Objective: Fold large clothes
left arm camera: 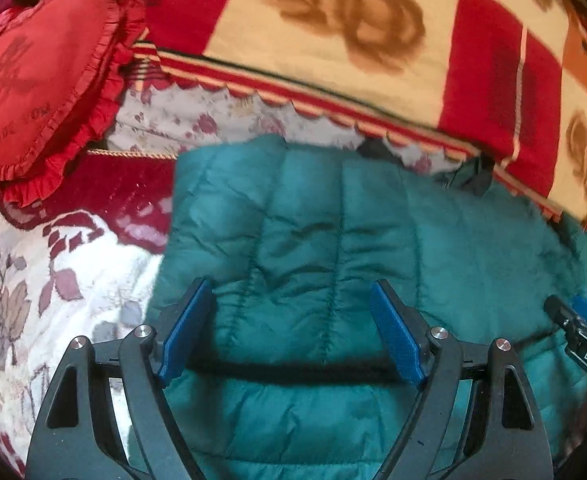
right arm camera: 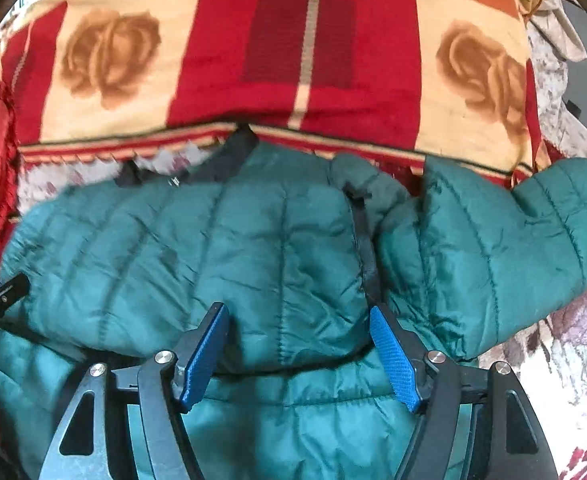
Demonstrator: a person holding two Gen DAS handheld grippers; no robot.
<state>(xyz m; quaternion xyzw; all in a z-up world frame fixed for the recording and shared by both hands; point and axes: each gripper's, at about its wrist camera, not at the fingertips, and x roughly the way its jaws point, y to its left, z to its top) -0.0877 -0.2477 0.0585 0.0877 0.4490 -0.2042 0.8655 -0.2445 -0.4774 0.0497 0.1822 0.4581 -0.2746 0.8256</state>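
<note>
— While both tongs hang over the bed, what do they hold?

— Nothing. The left tongs stand wide, and only the green puffy jacket shows between the blue pads, lying under them. The right tongs stand wide too, with the same jacket under them.

— Where is the jacket?

— It lies right below and in front of both tongs, on a white bed cover with flowers. Its sleeve puffs out to the right of the right tongs. A black band runs across the jacket just by the left tongs.

— What is past the jacket?

— A red and yellow blanket with brown roses lies beyond it. A red heart pillow with frills sits far off to the left of the left tongs.
</note>
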